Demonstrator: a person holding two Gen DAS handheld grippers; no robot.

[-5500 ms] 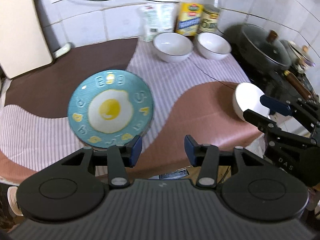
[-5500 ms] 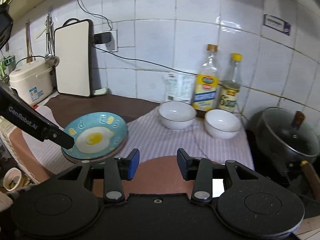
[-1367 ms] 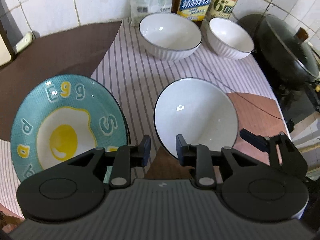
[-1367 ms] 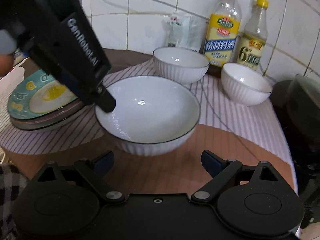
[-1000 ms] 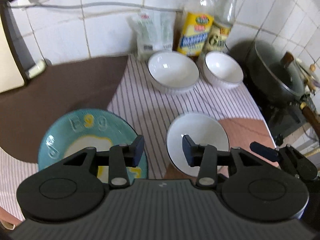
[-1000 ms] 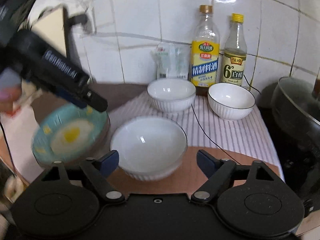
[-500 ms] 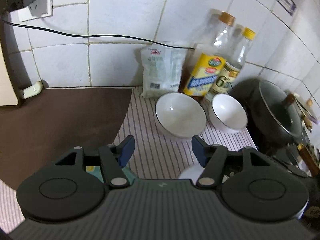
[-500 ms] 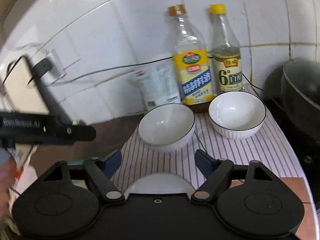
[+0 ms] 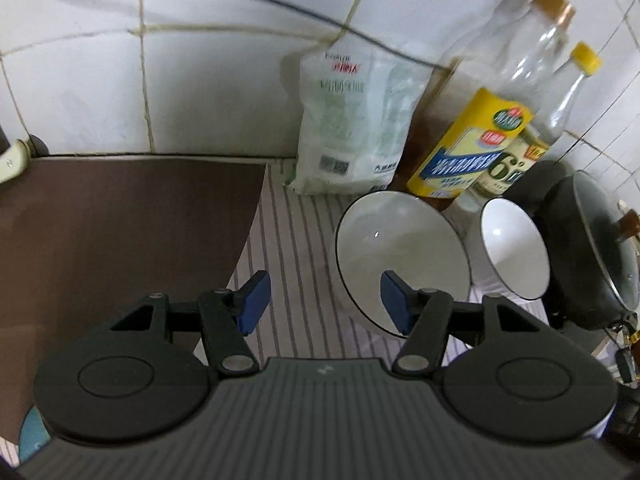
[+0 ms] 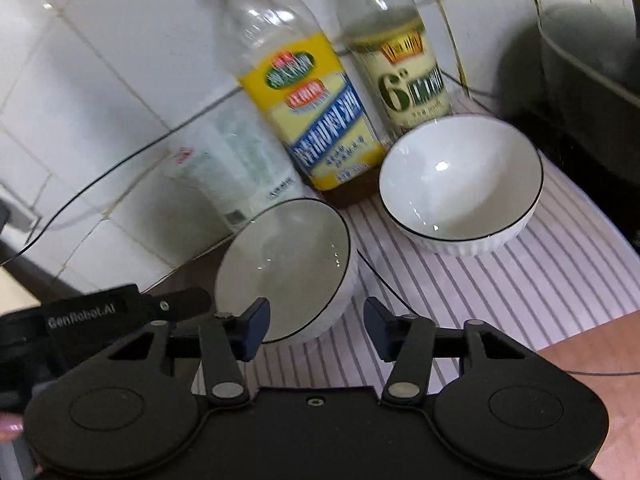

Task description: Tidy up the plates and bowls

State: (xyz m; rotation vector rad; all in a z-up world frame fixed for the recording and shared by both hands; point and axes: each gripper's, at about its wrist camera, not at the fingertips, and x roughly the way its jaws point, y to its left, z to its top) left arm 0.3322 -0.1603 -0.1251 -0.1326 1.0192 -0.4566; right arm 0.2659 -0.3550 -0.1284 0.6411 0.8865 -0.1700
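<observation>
Two white bowls with dark rims stand on the striped mat by the tiled wall. The larger bowl (image 9: 400, 256) (image 10: 286, 268) is on the left, the smaller bowl (image 9: 514, 252) (image 10: 460, 180) on the right. My left gripper (image 9: 324, 300) is open and empty, its right fingertip in front of the larger bowl's near rim. My right gripper (image 10: 316, 326) is open and empty, just before the larger bowl's right side. The left gripper's body (image 10: 104, 312) shows at the lower left of the right wrist view. A sliver of the teal plate (image 9: 32, 436) shows at the bottom left.
A yellow-label oil bottle (image 9: 476, 148) (image 10: 304, 92), a vinegar bottle (image 9: 516, 160) (image 10: 400, 64) and a white bag (image 9: 352, 124) (image 10: 228, 160) stand against the wall behind the bowls. A black lidded pot (image 9: 588, 248) sits at the right. A thin cable (image 10: 384, 276) crosses the mat.
Both grippers moved forward and closer to the two back bowls. The third white bowl and most of the teal plate dropped out of view below the grippers.
</observation>
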